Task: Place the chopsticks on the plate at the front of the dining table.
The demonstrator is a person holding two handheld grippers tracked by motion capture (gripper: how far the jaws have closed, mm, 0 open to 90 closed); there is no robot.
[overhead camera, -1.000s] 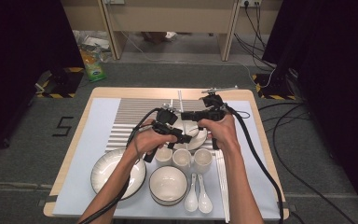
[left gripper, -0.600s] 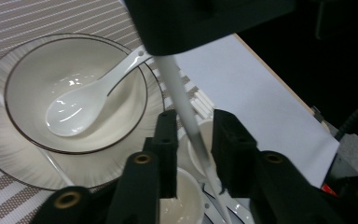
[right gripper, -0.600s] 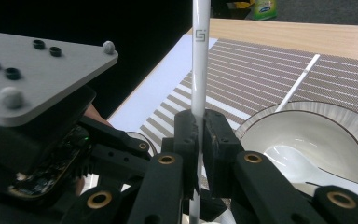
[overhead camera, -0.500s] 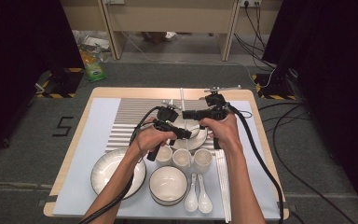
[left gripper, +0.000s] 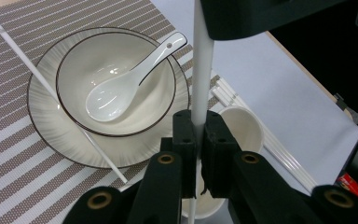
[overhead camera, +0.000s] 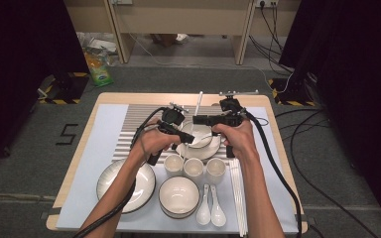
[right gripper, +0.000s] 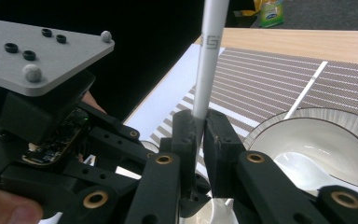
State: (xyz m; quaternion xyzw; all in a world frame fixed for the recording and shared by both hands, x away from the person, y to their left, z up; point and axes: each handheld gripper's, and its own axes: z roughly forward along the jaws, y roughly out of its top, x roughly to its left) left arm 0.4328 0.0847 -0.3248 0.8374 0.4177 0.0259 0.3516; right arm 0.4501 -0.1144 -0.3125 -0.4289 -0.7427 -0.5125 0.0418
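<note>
Both grippers hold one white chopstick (left gripper: 202, 60) above the striped mat. My left gripper (left gripper: 198, 123) is shut on it low down; its jaws have just been closing. Higher up the same chopstick (right gripper: 210, 42), my right gripper (right gripper: 199, 123) is shut on it too; its jaws have just eased slightly but still press it. In the high view the left gripper (overhead camera: 190, 140) and right gripper (overhead camera: 196, 119) meet over a bowl (overhead camera: 202, 130). The bowl (left gripper: 74, 60) holds a white spoon (left gripper: 126, 77) and stands on a plate (left gripper: 51, 121). A second chopstick (left gripper: 51, 91) lies across that plate's rim.
Three small cups (overhead camera: 193, 167) stand in a row near the person. In front of them are a large plate (overhead camera: 114, 183), a bowl (overhead camera: 178, 196), two spoons (overhead camera: 211, 209) and a bundle of chopsticks (overhead camera: 238, 193). The loose chopstick (overhead camera: 198, 101) reaches onto the striped mat (overhead camera: 139, 121).
The left hand has shifted a little towards the right gripper, and its jaws have come together on the chopstick. The right hand has kept still.
</note>
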